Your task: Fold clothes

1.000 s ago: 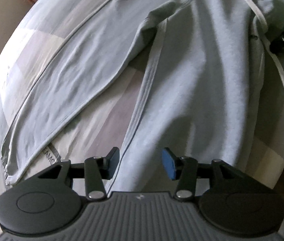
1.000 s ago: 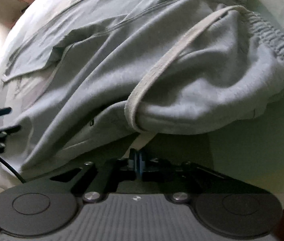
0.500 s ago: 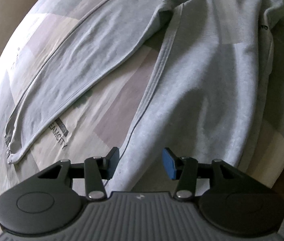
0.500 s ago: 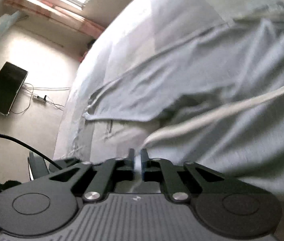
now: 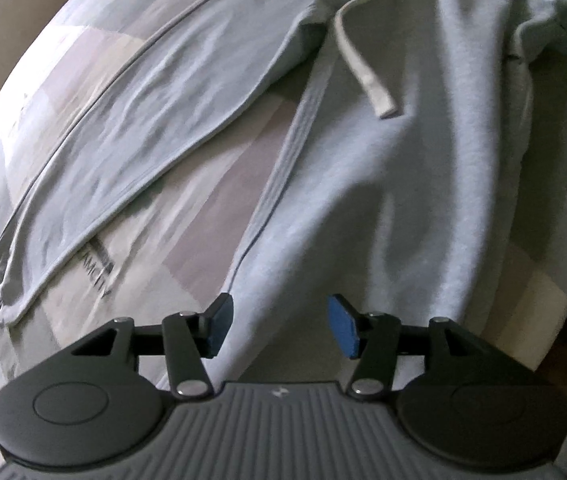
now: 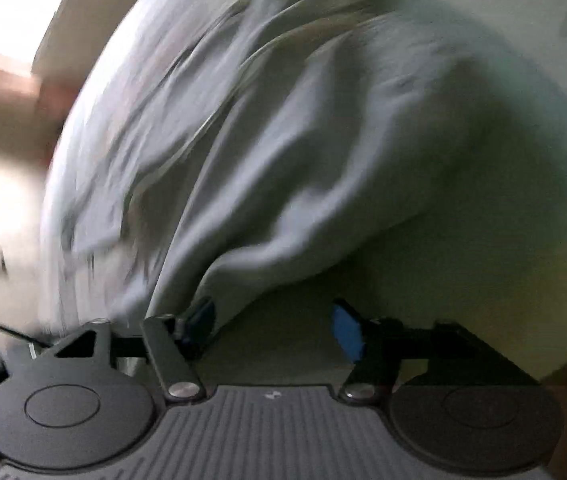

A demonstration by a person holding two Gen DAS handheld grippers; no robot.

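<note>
Sweatpants [image 5: 383,184] spread on bed [image 5: 203,200], legs splayed, bare bedding between

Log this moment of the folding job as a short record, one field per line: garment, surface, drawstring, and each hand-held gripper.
garment: grey sweatpants, spread out, legs apart, not yet folded
surface: bed with patterned sheet
drawstring: white drawstring, loose end lying on the fabric
left hand-held gripper: jaws opening, over one trouser leg, pads not pressing on it
right hand-held gripper: jaws opening, at the garment's edge, nothing clamped; view blurred
</note>
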